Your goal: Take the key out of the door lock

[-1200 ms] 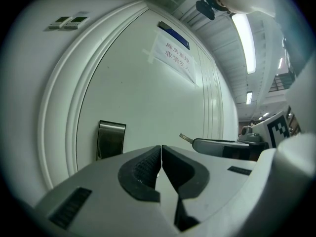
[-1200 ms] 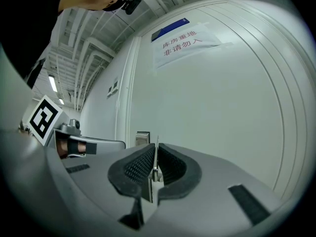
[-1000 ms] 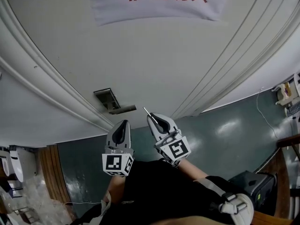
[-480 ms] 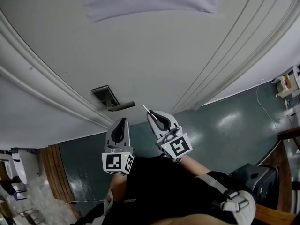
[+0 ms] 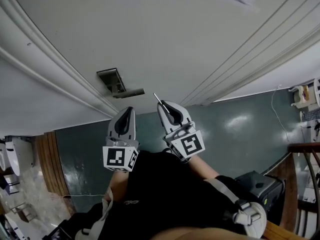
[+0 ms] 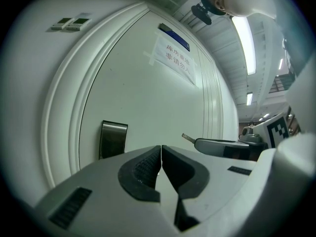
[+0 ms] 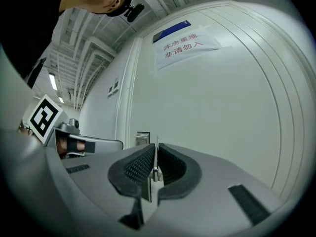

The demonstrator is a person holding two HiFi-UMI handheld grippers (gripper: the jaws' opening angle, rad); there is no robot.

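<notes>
White paint covers the big door [image 5: 175, 44], and a shiny metal lock plate [image 5: 112, 80] sits on it. A short dark bar [image 5: 132, 91] sticks out from the lock plate.

The key [image 5: 157, 98] is out of the lock. It is a thin silver key, and it sits a little to the right of the lock plate in the head view, not touching it. The right claw [image 5: 167, 109] pinches the key. In the right gripper view, the key [image 7: 156, 157] stands on its edge between the two black pads, and its tip pokes out past them toward the door.

The left claw [image 5: 126, 115] is just below the lock plate in the head view, beside the right claw. Its jaws are pressed together with nothing between them [image 6: 161, 154].

High above the lock plate, a paper sign [image 7: 185, 44] with red writing is stuck on the door. Below the lock plate in the head view lies a dark green floor [image 5: 240, 129].
</notes>
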